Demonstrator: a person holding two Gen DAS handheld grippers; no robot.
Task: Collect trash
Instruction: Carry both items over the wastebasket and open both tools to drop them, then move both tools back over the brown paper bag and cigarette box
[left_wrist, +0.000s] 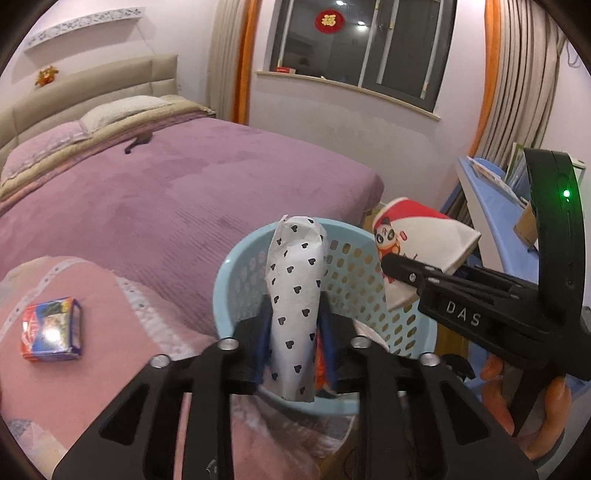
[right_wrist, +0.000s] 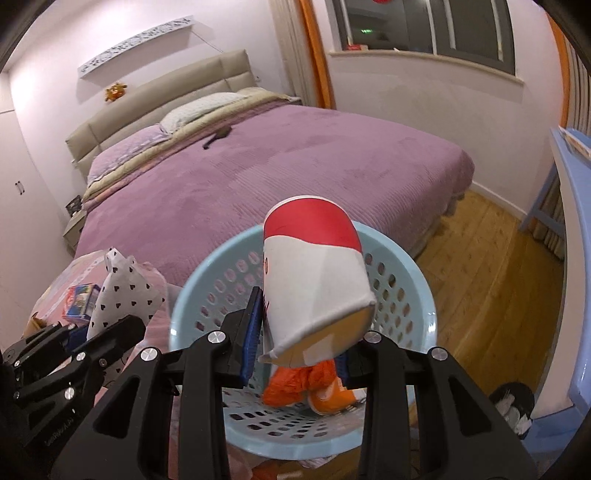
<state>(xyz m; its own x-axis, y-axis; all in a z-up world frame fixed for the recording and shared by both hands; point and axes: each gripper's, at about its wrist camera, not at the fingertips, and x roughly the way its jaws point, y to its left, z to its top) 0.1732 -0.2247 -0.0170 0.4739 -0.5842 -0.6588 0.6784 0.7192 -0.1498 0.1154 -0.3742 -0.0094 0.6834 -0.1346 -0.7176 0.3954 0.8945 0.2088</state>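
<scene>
Over the blue basket (right_wrist: 406, 266), left tool (left_wrist: 293, 325) grips heart-print paper (left_wrist: 295, 291), right tool (right_wrist: 299, 332) a crushed cup (right_wrist: 317, 280) hiding orange trash (right_wrist: 314, 384)

One basket (left_wrist: 236, 266) — one cup (right_wrist: 314, 273), one wrapper (left_wrist: 295, 295), one box (left_wrist: 51, 328).

- A home bedroom: a double bed (right_wrist: 280, 162) under a purple cover, padded headboard (right_wrist: 159, 96) behind.
- Curtained window (left_wrist: 365, 48), wooden floor (right_wrist: 491, 280).

A small colourful box (left_wrist: 51, 329) lies on the pink blanket (left_wrist: 122, 317) at the purple bed's (left_wrist: 192, 184) foot.
</scene>
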